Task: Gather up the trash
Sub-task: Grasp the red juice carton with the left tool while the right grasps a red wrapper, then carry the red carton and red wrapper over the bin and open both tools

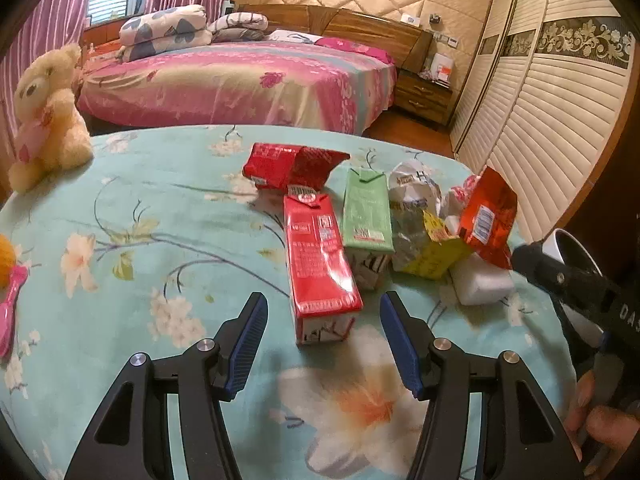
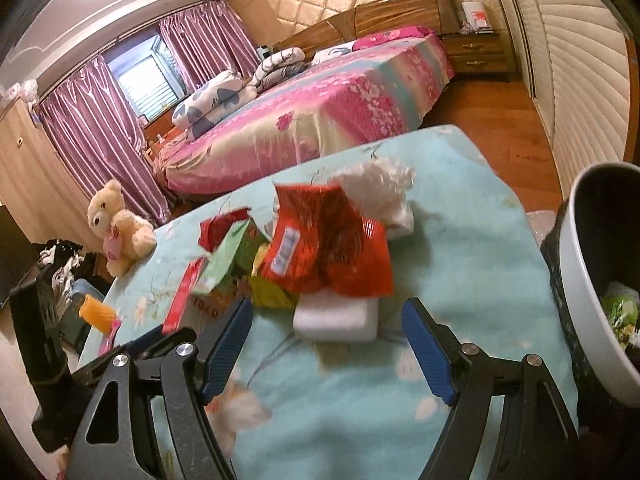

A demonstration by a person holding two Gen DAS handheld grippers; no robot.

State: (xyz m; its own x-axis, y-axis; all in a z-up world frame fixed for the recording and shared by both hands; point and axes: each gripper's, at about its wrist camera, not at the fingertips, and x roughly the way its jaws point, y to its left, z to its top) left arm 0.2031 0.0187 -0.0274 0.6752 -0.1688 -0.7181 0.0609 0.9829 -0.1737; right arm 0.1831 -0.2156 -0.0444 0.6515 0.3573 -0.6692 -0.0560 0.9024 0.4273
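Your left gripper gapes empty, red carton just ahead; right gripper gapes empty, white block just ahead.

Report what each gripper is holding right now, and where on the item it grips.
Nothing is held. The left gripper stands open before the near end of the red carton; the right gripper stands open before the white block, touching nothing.

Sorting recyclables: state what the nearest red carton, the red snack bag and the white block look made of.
Red carton: glossy coated paperboard, by its folded seams. Red snack bag: shiny crinkled plastic film, perhaps foil-lined. White block: matte, probably foam; soap cannot be excluded.
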